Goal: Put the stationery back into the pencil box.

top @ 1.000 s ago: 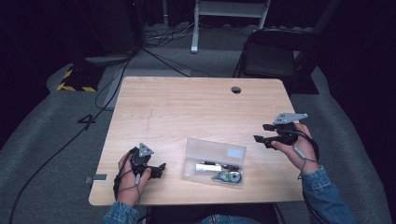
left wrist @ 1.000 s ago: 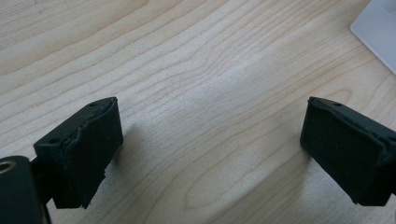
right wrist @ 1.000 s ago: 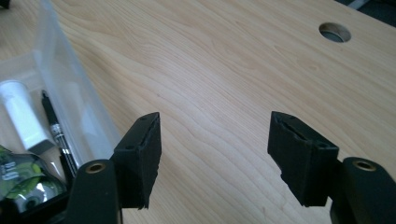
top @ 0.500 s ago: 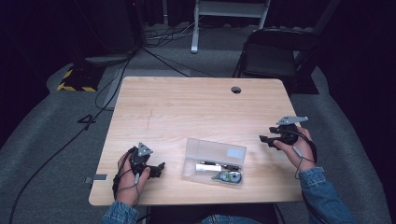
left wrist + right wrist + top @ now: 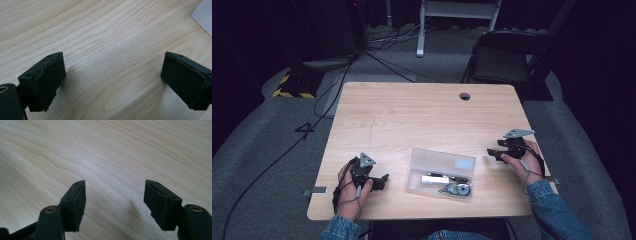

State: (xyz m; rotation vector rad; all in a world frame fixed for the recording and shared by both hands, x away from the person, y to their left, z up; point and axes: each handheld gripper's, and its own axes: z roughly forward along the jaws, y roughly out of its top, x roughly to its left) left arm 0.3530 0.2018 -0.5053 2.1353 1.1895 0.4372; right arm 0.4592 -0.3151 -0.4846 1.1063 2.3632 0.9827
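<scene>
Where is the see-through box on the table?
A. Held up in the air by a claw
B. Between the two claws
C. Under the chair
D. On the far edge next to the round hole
B: the see-through box lies flat on the table, with the left claw on one side and the right claw on the other.

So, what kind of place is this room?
Probably a recording studio or lab, not a home: a lone wooden table amid dark surroundings, cables trailing over grey carpet, and a black folding chair behind it.
</scene>
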